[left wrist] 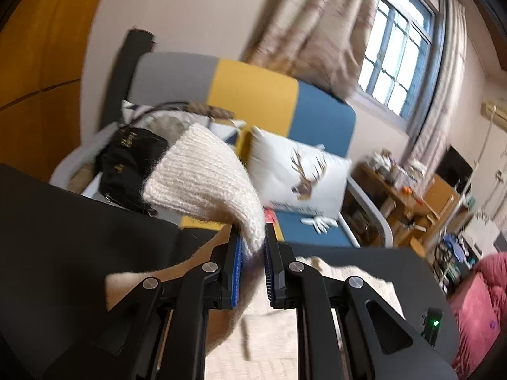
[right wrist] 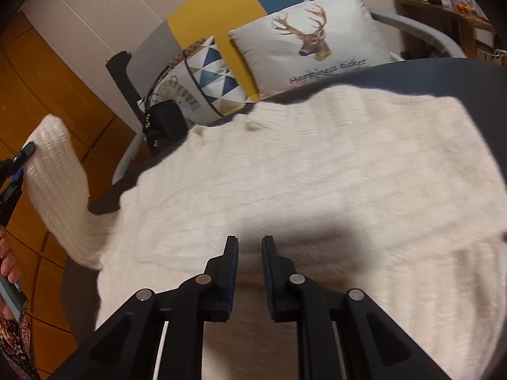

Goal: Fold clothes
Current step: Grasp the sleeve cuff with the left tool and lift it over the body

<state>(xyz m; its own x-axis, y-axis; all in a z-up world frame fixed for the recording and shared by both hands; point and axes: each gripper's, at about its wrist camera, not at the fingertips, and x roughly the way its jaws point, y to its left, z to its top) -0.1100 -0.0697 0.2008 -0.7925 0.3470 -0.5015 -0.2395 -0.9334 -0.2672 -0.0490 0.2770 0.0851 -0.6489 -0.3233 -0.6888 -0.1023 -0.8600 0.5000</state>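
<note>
- Sweater (right wrist: 301, 171), cream knit, is seen spread flat on a dark round table (right wrist: 475, 76) directly ahead of and beneath the right gripper (right wrist: 250, 247); its body fills most of the tabletop.
- One sleeve (left wrist: 202, 177) is lifted clear of the table and pinched at its cuff between the blue pads of the left gripper (left wrist: 252, 237), whose jaws are nearly closed on the knit. The sleeve hangs up and away from those fingertips.
- In the right wrist view the same sleeve (right wrist: 57, 171) is seen raised far to the left of the right gripper, held off the table edge by the left gripper (right wrist: 19, 161), with a hand (right wrist: 8, 262) behind it.
- Right gripper jaws are narrowly parted and nothing is seen clamped between them; they hover just above the near hem area of the sweater, and contact with the fabric cannot be told.
- Step judged in hand: the sleeve fold, with the sleeve raised ready to be carried inward across the body.
- Next move is judged to call for the cuff being swung toward the sweater's middle and laid flat before release, with the body kept from sliding, possibly pinned by the right gripper.
- Beyond the table, past both grippers, a sofa (right wrist: 202, 15) with a deer cushion (right wrist: 313, 41) and a black bag (right wrist: 166, 122) is noted.
</note>
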